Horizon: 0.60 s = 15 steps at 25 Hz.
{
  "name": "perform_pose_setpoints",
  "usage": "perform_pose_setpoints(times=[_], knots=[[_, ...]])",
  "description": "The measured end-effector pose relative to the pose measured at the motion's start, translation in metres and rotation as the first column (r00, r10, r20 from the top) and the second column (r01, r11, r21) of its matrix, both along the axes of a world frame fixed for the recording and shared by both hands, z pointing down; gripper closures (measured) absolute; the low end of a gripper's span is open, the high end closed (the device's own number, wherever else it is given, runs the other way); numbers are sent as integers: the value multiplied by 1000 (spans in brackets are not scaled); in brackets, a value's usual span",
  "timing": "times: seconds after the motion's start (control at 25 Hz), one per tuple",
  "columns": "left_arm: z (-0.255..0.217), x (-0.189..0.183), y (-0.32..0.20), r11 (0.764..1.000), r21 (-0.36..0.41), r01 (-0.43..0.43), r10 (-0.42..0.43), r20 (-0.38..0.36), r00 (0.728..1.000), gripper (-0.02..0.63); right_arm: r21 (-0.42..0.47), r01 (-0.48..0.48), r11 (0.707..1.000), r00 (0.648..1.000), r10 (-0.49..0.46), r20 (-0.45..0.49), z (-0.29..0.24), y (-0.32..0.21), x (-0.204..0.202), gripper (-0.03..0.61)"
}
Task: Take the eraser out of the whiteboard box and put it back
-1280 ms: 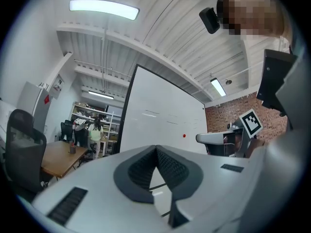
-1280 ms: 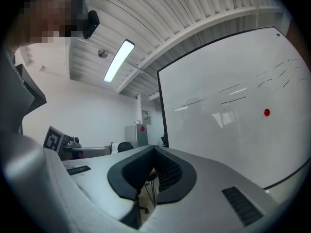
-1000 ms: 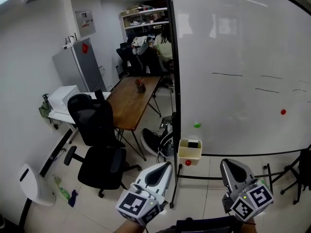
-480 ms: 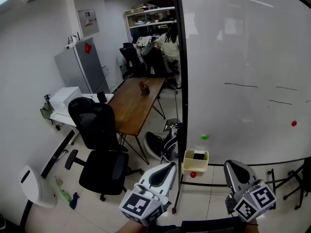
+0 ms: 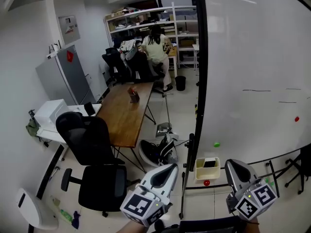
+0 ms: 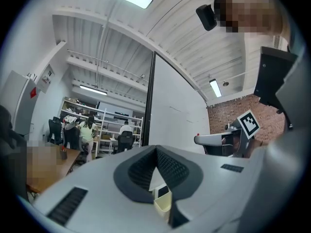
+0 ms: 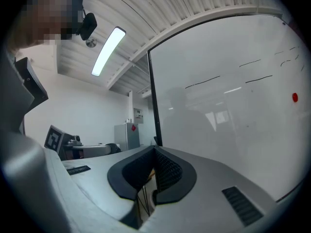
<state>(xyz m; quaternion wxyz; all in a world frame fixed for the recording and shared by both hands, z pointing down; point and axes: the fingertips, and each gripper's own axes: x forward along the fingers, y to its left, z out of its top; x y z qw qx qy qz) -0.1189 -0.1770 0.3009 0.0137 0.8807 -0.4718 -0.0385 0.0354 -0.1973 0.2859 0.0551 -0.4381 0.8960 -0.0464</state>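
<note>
The whiteboard box [image 5: 199,171], a small cream tray, hangs at the lower left corner of the whiteboard [image 5: 252,57]. A black eraser [image 5: 210,163] lies inside it. Both grippers sit at the bottom of the head view, short of the box and apart from it. My left gripper [image 5: 168,168] is to the box's lower left, my right gripper [image 5: 232,163] to its right. Each has its jaws together with nothing held. Through the left gripper view's jaws [image 6: 156,150] I see the box [image 6: 164,206] and eraser [image 6: 163,191]. The right gripper [image 7: 155,152] faces the whiteboard [image 7: 233,106].
A black board frame post [image 5: 199,81] stands just left of the box. A black office chair [image 5: 95,169], a wooden table [image 5: 124,113] and bags on the floor [image 5: 158,152] lie to the left. A person [image 5: 156,47] sits far back. Red [image 5: 206,182] and green [image 5: 216,144] magnets are near the box.
The head view has swung left and forward: the box and board edge shifted right and lower in frame, more of the room shows. Both grippers stay shut at the bottom edge.
</note>
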Motion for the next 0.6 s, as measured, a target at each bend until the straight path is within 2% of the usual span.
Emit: perform_pose_setpoints(times=[0.28, 0.6], knots=[[5, -35, -44, 997, -17, -82, 81, -25, 996, 584, -8, -76, 997, 997, 76, -15, 2, -30, -36, 558], [13, -28, -71, 995, -36, -93, 92, -31, 995, 584, -14, -104, 995, 994, 103, -26, 6, -51, -23, 558]])
